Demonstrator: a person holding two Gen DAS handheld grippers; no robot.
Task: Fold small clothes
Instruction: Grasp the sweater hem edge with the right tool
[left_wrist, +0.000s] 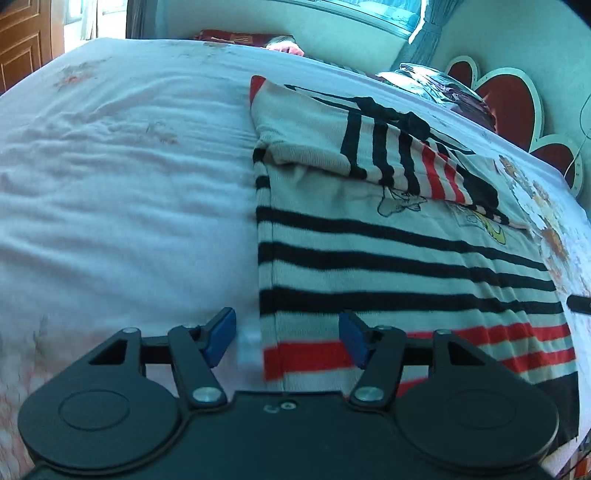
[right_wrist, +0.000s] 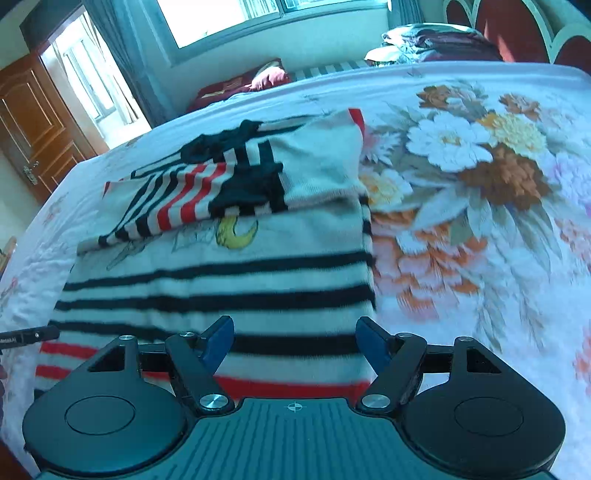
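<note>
A small white knit sweater with black and red stripes lies flat on the bed, hem nearest me. Both striped sleeves are folded across its chest, over a cartoon print. My left gripper stands open above the hem's left corner, with the sweater's side edge running under the gap between its blue pads. My right gripper stands open above the hem near the right side. Neither pair of pads presses on the cloth.
The bed has a pale sheet with a large flower print right of the sweater. A red heart-shaped headboard and piled bedding lie at the far right. A red pillow, window and wooden door are beyond.
</note>
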